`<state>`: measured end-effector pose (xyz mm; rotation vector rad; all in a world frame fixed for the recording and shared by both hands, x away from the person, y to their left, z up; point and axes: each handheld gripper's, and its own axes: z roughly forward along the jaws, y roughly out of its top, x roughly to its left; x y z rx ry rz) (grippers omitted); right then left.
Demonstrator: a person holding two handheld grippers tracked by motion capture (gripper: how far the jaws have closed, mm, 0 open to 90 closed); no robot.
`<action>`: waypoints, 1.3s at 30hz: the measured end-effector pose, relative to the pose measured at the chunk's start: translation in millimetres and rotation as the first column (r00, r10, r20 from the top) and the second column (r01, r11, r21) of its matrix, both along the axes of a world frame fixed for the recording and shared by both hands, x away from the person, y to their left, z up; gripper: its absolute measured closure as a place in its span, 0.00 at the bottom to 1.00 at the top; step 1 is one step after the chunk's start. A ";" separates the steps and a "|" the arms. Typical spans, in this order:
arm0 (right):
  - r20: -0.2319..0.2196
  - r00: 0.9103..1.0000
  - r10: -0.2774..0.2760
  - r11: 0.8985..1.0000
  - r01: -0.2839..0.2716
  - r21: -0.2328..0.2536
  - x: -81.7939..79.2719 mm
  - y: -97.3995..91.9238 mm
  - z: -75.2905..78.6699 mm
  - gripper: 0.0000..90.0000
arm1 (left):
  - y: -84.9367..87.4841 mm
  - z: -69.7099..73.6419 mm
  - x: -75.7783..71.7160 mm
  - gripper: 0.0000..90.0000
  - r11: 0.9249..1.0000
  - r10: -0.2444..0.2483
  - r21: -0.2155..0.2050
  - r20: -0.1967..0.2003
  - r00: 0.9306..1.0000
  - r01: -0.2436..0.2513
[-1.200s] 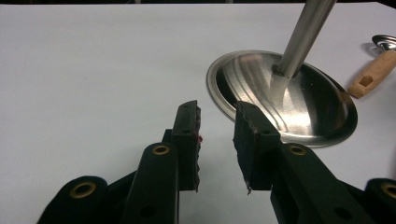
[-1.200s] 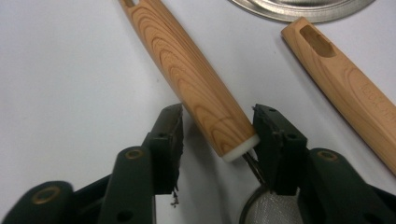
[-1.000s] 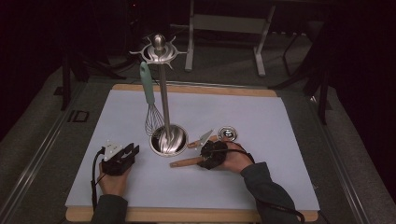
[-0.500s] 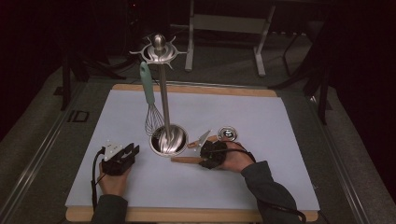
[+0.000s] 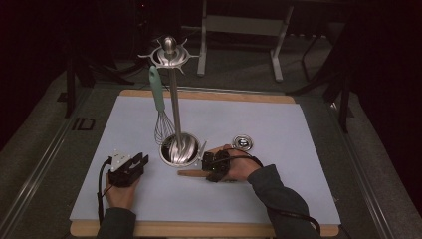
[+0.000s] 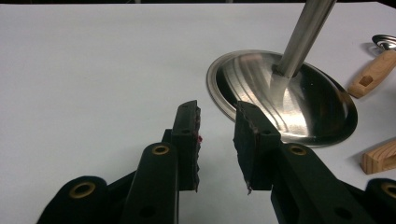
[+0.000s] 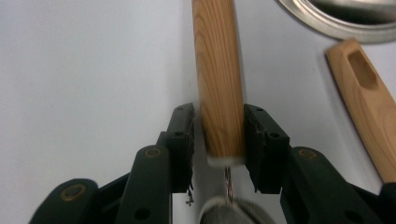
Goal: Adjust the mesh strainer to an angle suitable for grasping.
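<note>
A steel utensil stand (image 5: 175, 99) rises from its round base (image 5: 178, 149) (image 6: 285, 100), and a green-handled whisk (image 5: 159, 107) hangs from its top. A wooden-handled utensil (image 5: 189, 173) (image 7: 219, 74) lies on the mat in front of the base. My right gripper (image 5: 206, 164) (image 7: 218, 135) is shut on that handle near its end, where wire and mesh begin. A second wooden handle (image 7: 369, 112) (image 6: 369, 77) with a slot lies beside it. To the left of the base, my left gripper (image 5: 141, 161) (image 6: 217, 121) rests open with nothing between its jaws.
A pale mat (image 5: 278, 124) covers a wooden board (image 5: 209, 94). A small round metal piece (image 5: 244, 142) lies to the right of the stand's base. Dark floor and furniture legs (image 5: 276, 45) lie beyond the far edge.
My right gripper has slid a little to the left along the wooden handle. The left gripper, the stand and the whisk have stayed put.
</note>
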<state>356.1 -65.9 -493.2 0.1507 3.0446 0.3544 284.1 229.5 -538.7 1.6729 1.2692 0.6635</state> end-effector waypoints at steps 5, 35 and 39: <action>-0.026 1.000 0.001 1.000 -0.002 -0.015 8.1 7.4 -6.8 0.75 | 0.1 0.0 0.0 0.78 1.000 -0.001 -0.001 0.000 1.000 0.001; -0.013 0.994 -0.113 0.938 0.111 0.328 10.0 -27.2 46.6 0.79 | -0.6 -0.1 0.3 0.78 1.000 -0.003 0.000 -0.002 1.000 0.003; 0.007 0.991 -0.134 0.925 0.123 0.360 9.0 -29.6 52.5 0.79 | -0.6 -0.1 0.3 0.78 1.000 -0.003 0.000 -0.001 1.000 0.003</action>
